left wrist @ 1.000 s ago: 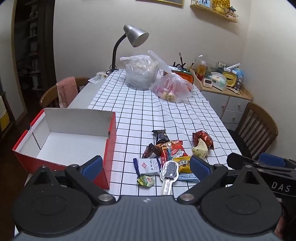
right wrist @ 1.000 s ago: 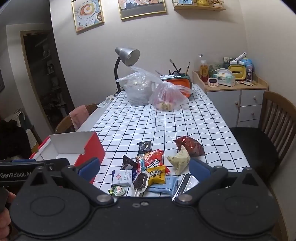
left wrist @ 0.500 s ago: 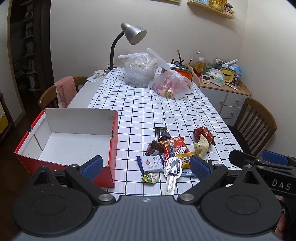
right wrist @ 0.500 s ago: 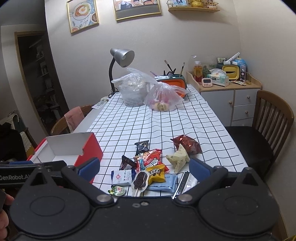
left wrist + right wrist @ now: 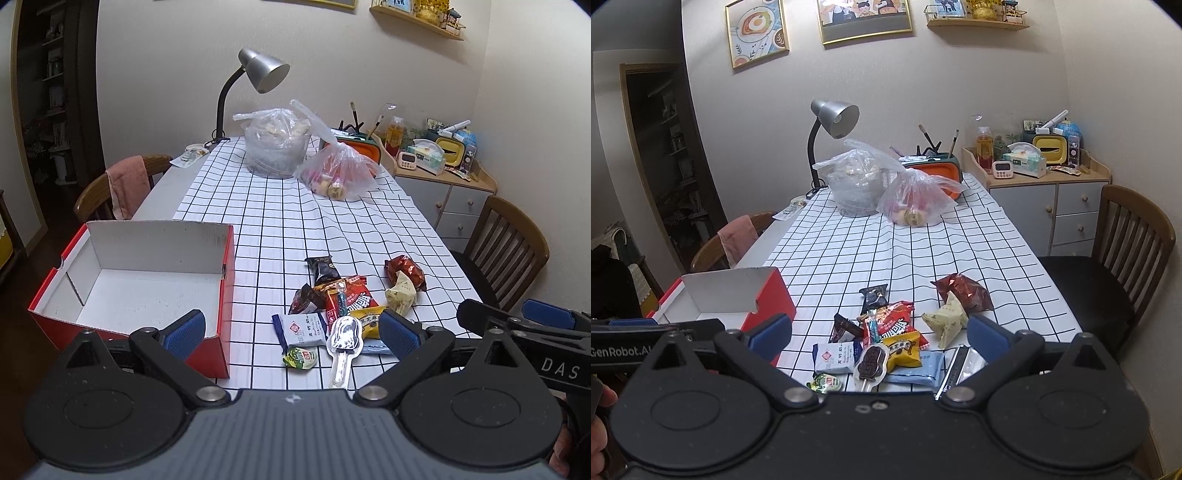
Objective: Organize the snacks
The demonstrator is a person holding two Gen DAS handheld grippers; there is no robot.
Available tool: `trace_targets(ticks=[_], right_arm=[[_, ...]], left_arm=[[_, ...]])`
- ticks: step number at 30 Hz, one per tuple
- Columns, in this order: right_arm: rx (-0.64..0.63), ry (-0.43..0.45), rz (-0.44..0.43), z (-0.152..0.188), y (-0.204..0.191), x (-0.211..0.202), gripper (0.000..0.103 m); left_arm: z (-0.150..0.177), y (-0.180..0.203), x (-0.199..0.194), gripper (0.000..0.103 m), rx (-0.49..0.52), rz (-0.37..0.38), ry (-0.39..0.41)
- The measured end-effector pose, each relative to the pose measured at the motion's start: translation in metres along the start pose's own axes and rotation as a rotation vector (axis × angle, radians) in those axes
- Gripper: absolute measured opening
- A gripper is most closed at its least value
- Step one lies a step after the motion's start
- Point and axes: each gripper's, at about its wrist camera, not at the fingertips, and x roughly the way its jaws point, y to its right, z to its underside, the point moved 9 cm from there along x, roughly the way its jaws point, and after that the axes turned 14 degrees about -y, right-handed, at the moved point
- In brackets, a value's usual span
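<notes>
We see little change on the tabletop (image 5: 258, 229) itself: over the last second both cameras have drawn back and risen slightly, so the lamp and the far bags sit lower in view than they did, while nothing among the task's things has shifted. Starting at the left, the box (image 5: 110, 280) lies open and empty, its red wall just beside the left finger of our left hand-held gripper (image 5: 291, 330), whose blue pads stand wide apart with nothing between them, exactly as in the earlier frames. To its right the snacks (image 5: 343, 302) remain in one loose heap near the front edge of the tabletop, well apart from the box's interior: a white packet (image 5: 301, 328) and a small green cup (image 5: 300, 357) at the near left, a clear-wrapped lolly (image 5: 345, 334) in the middle, a red bag (image 5: 351, 299) behind it, and a pale pouch (image 5: 400, 295) touching a brown wrapper (image 5: 406, 271) at the right. Farther right, our right hand-held gripper (image 5: 879, 332) also hangs with its jaws apart and empty above the same heap, as before. We judge that sorting has not begun: no snack is in the box, and this small pull-back reads as lining up for a first pick, most likely one of the near items.
</notes>
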Motion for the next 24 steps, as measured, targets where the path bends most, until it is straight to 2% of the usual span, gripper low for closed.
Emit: trace_targets(ticks=[24], right_arm=[[-0.024,0.002,0.022,-0.0013,0.0004,-0.0015,0.101]], left_arm=[[-0.0037,0.0017,0.0035,0.101,0.009,0.008,-0.005]])
